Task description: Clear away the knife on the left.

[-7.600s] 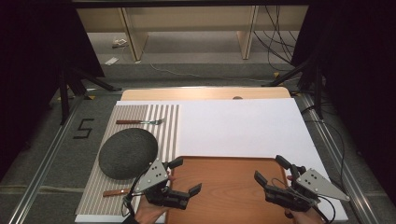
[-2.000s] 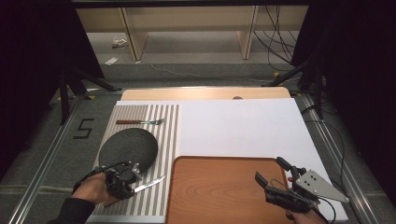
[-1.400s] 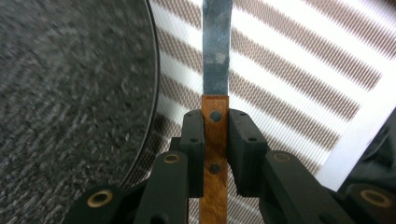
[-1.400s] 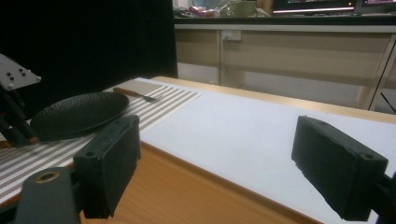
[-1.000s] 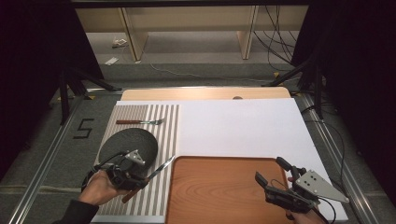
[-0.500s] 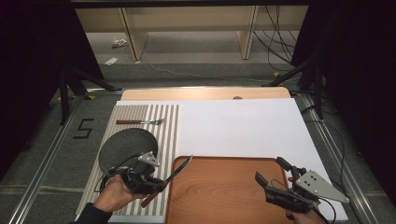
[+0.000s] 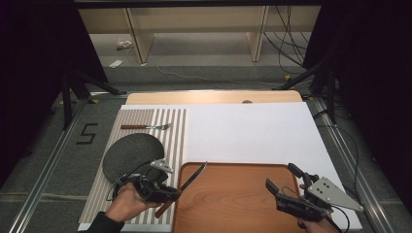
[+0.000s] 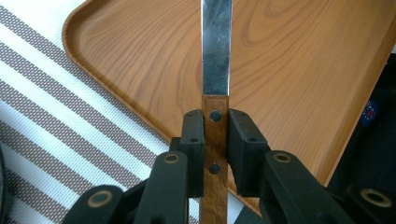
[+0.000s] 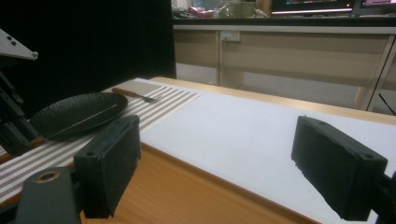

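White-covered bench (image 7: 252,131) carries a striped mat (image 7: 145,145) and a wooden tray (image 7: 233,199). Left claw (image 8: 215,140) is clenched on the wooden handle of a knife (image 8: 215,60); the blade runs straight ahead of the claw, out over the tray's corner. In the high view the knife (image 7: 187,182) slants across the tray's left edge, just ahead of the left claw (image 7: 167,194). Behind that claw lies a dark plate (image 7: 128,155), with a fork (image 7: 145,126) farther off. Right claw (image 9: 224,163) is released, nothing between its pads, hovering at the tray's near right side (image 7: 282,194).
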Demonstrator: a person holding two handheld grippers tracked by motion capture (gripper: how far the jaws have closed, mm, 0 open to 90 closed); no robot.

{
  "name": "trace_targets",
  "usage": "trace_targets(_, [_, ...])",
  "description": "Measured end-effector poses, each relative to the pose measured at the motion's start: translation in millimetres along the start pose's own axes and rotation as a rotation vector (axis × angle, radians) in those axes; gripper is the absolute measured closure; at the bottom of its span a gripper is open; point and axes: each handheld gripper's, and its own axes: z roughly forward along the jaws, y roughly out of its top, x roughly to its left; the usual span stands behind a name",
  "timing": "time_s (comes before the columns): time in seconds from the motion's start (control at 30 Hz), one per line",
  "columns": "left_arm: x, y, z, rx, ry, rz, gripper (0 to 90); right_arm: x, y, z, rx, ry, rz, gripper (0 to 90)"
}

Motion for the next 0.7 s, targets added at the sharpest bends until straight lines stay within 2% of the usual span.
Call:
trace_targets(0.3, [-9.3, 5.2, 11.1, -0.004, -0.043, 0.009, 77.0, 0.0, 0.0, -0.1, -0.002, 0.001, 0.000, 16.7])
trace_targets(0.4, [-11.9, 7.7, 14.8, 0.014, -0.054, 0.010, 77.0, -0.3, -0.3, 0.5, -0.002, 0.000, 0.000, 16.6])
trace_targets(0.57, [-15.4, 12.0, 25.2, 0.039, -0.071, -0.014, 77.0, -0.3, -0.5, 0.7, -0.004, 0.003, 0.005, 16.6])
trace_targets(0.7, [-16.5, 18.3, 34.2, 0.061, -0.094, -0.012, 77.0, -1.4, -0.8, 1.1, -0.001, -0.002, 0.005, 16.6])
